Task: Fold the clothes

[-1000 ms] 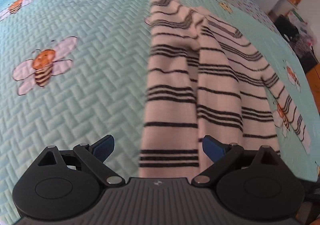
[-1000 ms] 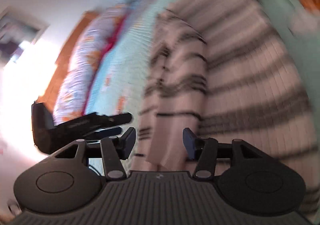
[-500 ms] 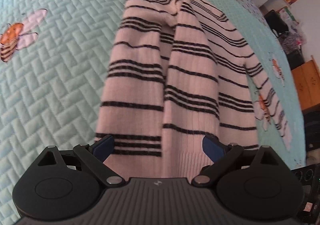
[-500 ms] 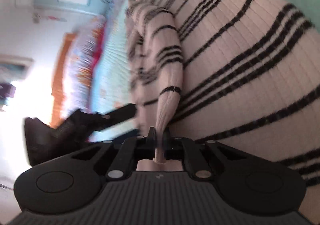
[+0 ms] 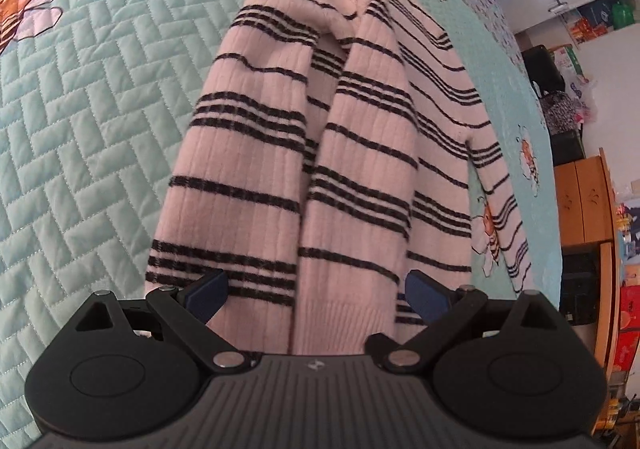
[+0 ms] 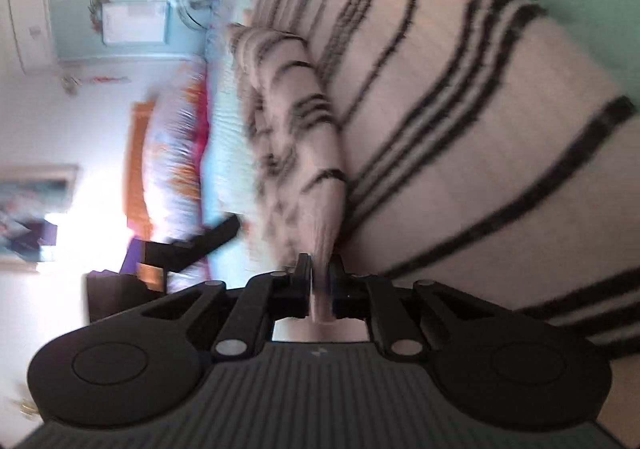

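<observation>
A pink sweater with black stripes (image 5: 360, 153) lies on the bed, its body folded lengthwise and one sleeve (image 5: 508, 233) stretched out to the right. My left gripper (image 5: 316, 291) hangs open over the sweater's ribbed hem, and its blue pads (image 5: 208, 289) stand apart on either side of the fabric. In the right wrist view the sweater (image 6: 460, 129) fills the right side. A rolled sleeve (image 6: 312, 169) runs down into my right gripper (image 6: 320, 281). The sleeve's cuff sits pinched between the jaws, which are opening slightly.
A teal quilted bedspread with bee patterns (image 5: 100, 109) covers the bed. Wooden cabinets (image 5: 584, 201) and clutter stand past its right edge. In the right wrist view a blurred black shape (image 6: 192, 245) lies left of the sleeve, with pillows (image 6: 176, 153) and a wall behind.
My right gripper went from open around the sleeve to closed on its cuff, and its view rolled. The left gripper's view swung over the sweater, so the hem now lies between its fingers.
</observation>
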Tool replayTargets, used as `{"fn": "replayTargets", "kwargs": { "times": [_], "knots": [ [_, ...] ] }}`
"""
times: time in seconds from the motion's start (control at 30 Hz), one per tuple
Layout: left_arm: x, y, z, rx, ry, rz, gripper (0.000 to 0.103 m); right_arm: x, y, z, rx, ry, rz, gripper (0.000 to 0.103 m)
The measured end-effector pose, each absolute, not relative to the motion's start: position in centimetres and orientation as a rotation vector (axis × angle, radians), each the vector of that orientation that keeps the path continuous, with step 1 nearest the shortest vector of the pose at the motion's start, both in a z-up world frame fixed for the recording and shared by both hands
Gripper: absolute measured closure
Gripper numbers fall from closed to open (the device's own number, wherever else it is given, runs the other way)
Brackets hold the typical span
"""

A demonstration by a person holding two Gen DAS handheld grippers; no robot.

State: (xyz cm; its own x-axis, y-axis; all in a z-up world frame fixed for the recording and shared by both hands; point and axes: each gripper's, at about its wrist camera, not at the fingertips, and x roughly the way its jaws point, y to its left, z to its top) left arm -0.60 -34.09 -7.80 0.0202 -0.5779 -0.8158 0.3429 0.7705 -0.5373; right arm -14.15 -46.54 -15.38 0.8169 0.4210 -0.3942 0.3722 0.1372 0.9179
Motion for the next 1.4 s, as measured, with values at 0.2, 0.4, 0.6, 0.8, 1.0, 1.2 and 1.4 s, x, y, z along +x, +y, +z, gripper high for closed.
{"fn": "replayTargets", "kwargs": {
  "times": [0.2,0.4,0.6,0.8,1.0,1.2,1.4],
  "knots": [
    [-1.2,-34.5,-7.4,-0.196,1.362,-0.747,0.005,-12.3,-44.9,-13.5,1.31,0.713,0.064,0.072],
    [-0.8,-34.2,-6.7,-0.267,1.348,-0.758,0.005,-11.4,-45.0,-13.2,1.447,0.638,0.155,0.096],
    [-0.5,-34.1,-6.7,-0.365,1.374,-0.8,0.005,-12.4,-46.0,-14.8,1.723,0.476,0.246,0.096],
    [-0.6,-35.0,-7.5,-0.435,1.403,-0.827,0.005,-11.3,-45.0,-15.0,1.77,0.457,0.292,0.096],
    [-1.3,-35.8,-6.3,-0.335,1.338,-0.817,0.051,-12.4,-45.7,-14.4,1.661,0.531,0.272,0.096],
    [-1.3,-35.5,-5.5,-0.227,1.279,-0.772,0.088,-12.5,-45.6,-13.4,1.535,0.587,0.244,0.096],
    [-1.5,-34.1,-2.5,-0.176,1.164,-0.781,0.088,-12.6,-45.8,-11.9,1.514,0.572,0.269,0.096]
  ]
}}
